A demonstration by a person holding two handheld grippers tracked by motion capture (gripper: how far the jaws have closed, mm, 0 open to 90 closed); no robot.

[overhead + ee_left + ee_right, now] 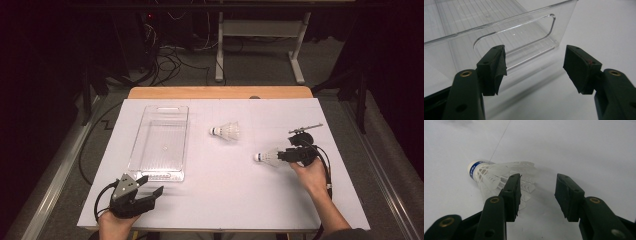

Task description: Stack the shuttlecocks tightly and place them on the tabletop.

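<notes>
Two white shuttlecocks lie on the white table. One shuttlecock rests mid-table, apart from both grippers. The other shuttlecock lies on its side, blue-banded cork pointing away from my right gripper. That gripper is open: the feather skirt sits at its left jaw, partly hidden behind it, and the gap between the pads is bare. My left gripper is open near the front left, facing the near end wall of a clear plastic bin with a handle cutout. Nothing lies in the bin.
The white sheet covers the table; a wooden strip shows along its far edge. Beyond it are floor cables and a white desk frame. Open sheet lies between the two grippers.
</notes>
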